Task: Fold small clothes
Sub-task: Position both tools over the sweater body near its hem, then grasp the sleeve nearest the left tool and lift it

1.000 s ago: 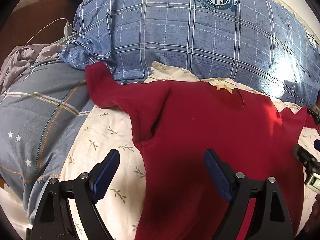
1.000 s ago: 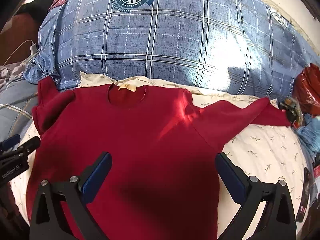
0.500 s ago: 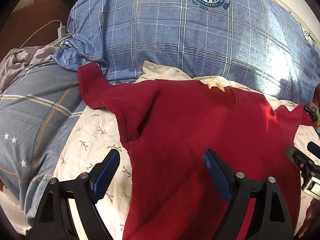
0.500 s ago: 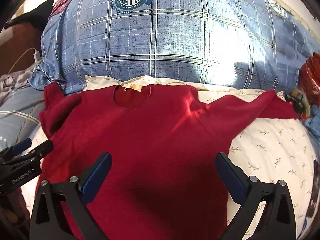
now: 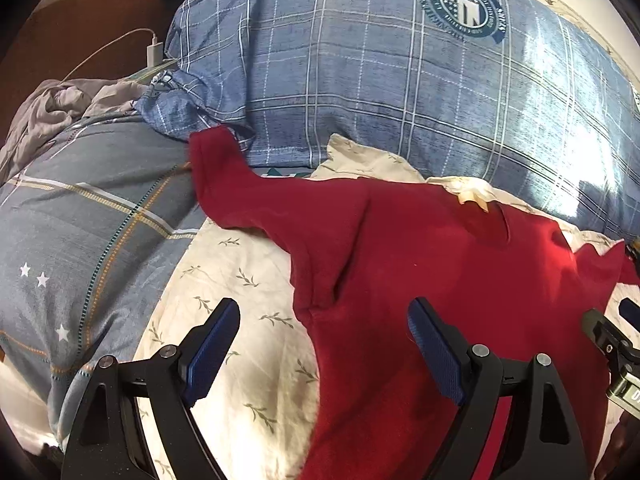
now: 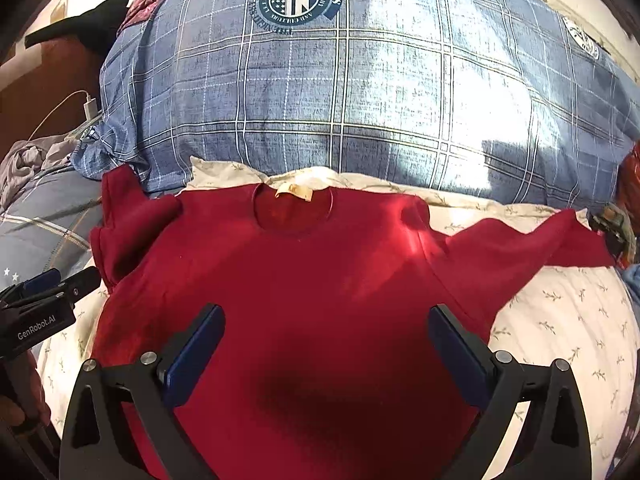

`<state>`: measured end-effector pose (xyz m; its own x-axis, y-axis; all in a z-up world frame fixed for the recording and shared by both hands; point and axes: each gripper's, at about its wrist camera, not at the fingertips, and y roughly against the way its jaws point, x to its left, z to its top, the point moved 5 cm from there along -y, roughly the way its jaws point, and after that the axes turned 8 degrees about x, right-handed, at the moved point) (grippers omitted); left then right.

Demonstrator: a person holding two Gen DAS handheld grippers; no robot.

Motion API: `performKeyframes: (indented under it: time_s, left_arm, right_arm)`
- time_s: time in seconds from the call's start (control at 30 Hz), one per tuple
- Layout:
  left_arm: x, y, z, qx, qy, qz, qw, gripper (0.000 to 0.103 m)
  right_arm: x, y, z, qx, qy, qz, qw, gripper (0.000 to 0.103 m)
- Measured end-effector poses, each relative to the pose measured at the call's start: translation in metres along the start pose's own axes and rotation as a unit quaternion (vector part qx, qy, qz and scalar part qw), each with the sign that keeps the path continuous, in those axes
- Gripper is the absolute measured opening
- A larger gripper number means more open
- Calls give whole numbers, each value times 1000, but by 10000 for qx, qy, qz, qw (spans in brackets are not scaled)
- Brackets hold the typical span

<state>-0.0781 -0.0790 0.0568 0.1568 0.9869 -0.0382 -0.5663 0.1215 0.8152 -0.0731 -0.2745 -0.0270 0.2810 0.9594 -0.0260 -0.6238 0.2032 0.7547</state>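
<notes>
A small dark red long-sleeved top point(image 6: 320, 280) lies spread flat on the cream leaf-print sheet point(image 6: 568, 320), neck with a tan label point(image 6: 294, 192) toward the pillow. Its left sleeve point(image 5: 248, 196) reaches up onto the grey quilt; its right sleeve point(image 6: 540, 248) stretches out to the right. My left gripper point(image 5: 324, 332) is open and empty above the top's left armpit edge. My right gripper point(image 6: 326, 336) is open and empty above the middle of the top's body. Each gripper shows at the edge of the other's view.
A large blue plaid pillow point(image 6: 360, 92) lies behind the top. A grey striped quilt point(image 5: 80, 240) and crumpled grey cloth point(image 5: 52, 108) lie to the left, with a white charger and cable point(image 5: 154, 50). Red and blue items point(image 6: 630, 176) sit at the far right.
Both grippers stay open and empty. The left view has shifted so the top sits further right and lower; the right gripper has drifted slightly, with the top more centred.
</notes>
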Motion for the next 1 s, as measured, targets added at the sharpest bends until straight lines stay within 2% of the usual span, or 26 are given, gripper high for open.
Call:
performKeyframes:
  time_s: [0.3,0.57,0.77,0.9,1.0]
  left_arm:
    - [18,-21,19,74,215,-32,9997,86]
    - [79,-37,56,-85,840,269,9961,86]
    - [132,-87,96,10,1540,492,9868,85]
    - [141,-132,113,213,1863,395,9815,85]
    - [144,-163,125,279,1817,454,9819,83]
  right_arm:
    - [-2,-16,-5,171,-63,56,9998,101]
    - [-8,-25,-5,222,-169,146,9995,101]
    - [-9,-34,-6,289,-247,250,9990,102]
    - [-8,-42,-8,367,-250,293,9986,102]
    - [-7,-47,-9,431,-211,356,9982,102]
